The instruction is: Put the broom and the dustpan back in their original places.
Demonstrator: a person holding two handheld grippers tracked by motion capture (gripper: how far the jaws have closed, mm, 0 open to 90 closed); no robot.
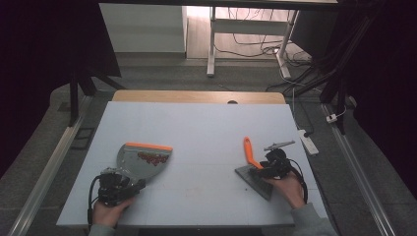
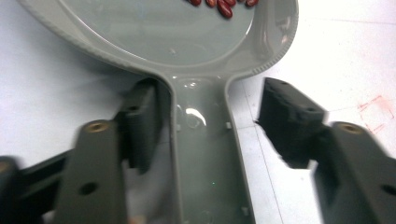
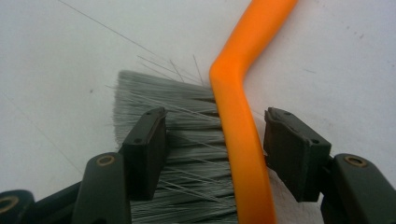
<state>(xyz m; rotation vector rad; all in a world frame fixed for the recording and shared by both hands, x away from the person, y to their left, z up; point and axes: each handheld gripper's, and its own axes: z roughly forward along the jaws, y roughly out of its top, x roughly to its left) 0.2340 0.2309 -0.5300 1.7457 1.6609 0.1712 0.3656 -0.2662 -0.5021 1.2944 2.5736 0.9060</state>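
On a white table [image 1: 196,123], one grey dustpan [image 1: 142,160] with an orange lip lies at the left, a cluster of red beans [image 1: 153,157] inside it, too small to count from above. One brush [image 1: 253,167] with an orange handle and grey bristles lies at the right. The left gripper [image 1: 123,186] has its jaws parted on either side of the dustpan's handle, one pad close against it and the other clear. The right gripper [image 1: 268,169] stands wide open astride the brush, its pads off the handle. Nothing lies between the two tools. In the left gripper view the pan's top is cut off, showing a few beans [image 2: 224,5]. Beyond the table, a desk frame [image 1: 211,44] and tangled cables [image 1: 255,42] sit in shadow.
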